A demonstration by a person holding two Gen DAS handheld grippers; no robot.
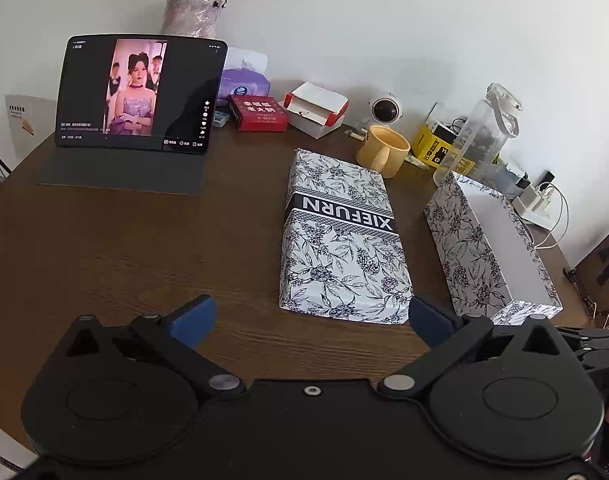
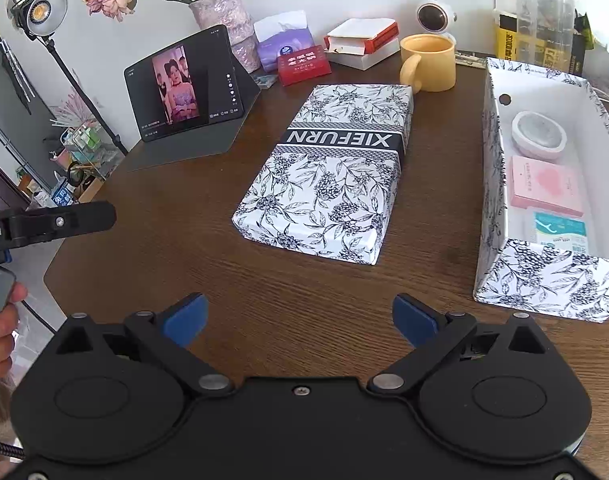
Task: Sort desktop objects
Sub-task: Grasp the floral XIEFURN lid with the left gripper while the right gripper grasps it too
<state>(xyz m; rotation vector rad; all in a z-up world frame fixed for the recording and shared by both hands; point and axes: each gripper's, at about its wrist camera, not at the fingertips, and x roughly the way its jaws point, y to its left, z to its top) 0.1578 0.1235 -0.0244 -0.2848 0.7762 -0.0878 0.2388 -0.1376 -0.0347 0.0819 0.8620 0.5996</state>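
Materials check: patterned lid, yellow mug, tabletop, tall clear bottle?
Patterned lid: looks like paper-wrapped cardboard, matte; crisp folded edges and a printed floral pattern.
Yellow mug: probably glazed ceramic; thick rim, soft sheen.
Tabletop: wood or wood-look laminate, dark brown; visible grain lines, which of the two is unclear.
Tall clear bottle: transparent, likely plastic, possibly glass; contents show through.

We see a dark brown wood-grain table (image 2: pixel 304 300). Near its middle lies a floral box lid (image 2: pixel 328 172) marked XIEFURN, flat on the wood. To its right stands the matching open box (image 2: pixel 544 284). At far left a tablet (image 2: pixel 184 88) leans on its grey folding cover. Along the far edge sit a vase (image 2: pixel 224 12), a purple tissue pack (image 2: pixel 280 36), a red box (image 2: pixel 304 64), a yellow mug (image 2: pixel 428 64) and a clear jug (image 1: pixel 480 136).
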